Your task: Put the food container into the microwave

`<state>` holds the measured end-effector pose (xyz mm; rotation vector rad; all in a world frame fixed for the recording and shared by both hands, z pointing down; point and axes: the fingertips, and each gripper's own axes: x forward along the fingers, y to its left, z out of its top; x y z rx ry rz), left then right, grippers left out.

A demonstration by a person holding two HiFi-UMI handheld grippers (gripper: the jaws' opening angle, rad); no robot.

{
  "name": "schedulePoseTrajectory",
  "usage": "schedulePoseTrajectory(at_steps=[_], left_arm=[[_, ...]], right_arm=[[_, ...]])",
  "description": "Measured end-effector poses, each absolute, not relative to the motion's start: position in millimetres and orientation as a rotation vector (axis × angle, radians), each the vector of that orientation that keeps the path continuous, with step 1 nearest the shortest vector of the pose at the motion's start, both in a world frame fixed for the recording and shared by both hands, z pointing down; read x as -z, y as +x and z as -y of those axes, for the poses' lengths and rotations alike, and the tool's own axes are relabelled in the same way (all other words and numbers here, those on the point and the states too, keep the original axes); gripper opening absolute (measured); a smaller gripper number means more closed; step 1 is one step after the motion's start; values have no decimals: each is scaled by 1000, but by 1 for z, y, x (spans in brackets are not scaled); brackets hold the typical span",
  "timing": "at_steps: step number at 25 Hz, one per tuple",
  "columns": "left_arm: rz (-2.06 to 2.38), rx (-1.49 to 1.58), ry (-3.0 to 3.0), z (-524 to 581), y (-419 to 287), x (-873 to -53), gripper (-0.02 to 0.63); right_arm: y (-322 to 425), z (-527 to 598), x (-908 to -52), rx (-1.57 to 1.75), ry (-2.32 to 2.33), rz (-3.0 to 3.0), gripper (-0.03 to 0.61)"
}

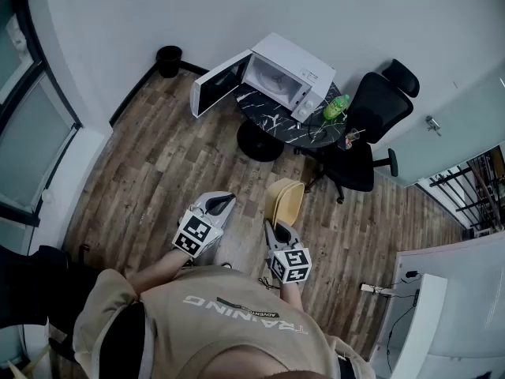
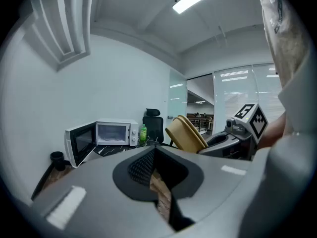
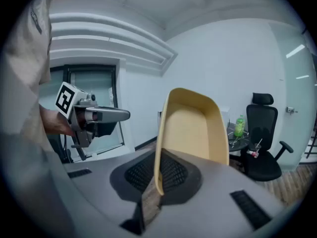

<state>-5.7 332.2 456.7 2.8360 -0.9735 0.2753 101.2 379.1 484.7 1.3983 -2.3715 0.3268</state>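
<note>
Here the right gripper (image 1: 274, 228) pinches the yellow food container (image 1: 286, 199) by its near rim for carrying. The left gripper (image 1: 224, 203), closed on nothing, hangs beside it. The far microwave (image 1: 278, 76) stands open, seemingly ready.

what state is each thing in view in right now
white microwave oven, door swung open, cavity empty
tan plastic food container, empty, lidless, tipped on edge, held by its rim
right gripper, shut on the container's rim
left gripper, shut, holding nothing
green plastic bottle, upright beside the microwave
</note>
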Motion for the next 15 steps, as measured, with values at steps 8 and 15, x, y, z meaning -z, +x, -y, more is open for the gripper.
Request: schedulePoseTrajectory(at_steps=[8, 15], left_arm=[[977, -295, 2823, -335, -20, -461, -9], [950, -265, 2845, -332, -19, -458, -9]], right_arm=[[85, -385, -497, -359, 1342, 2381, 21], [79, -386, -499, -363, 1331, 2374, 21]])
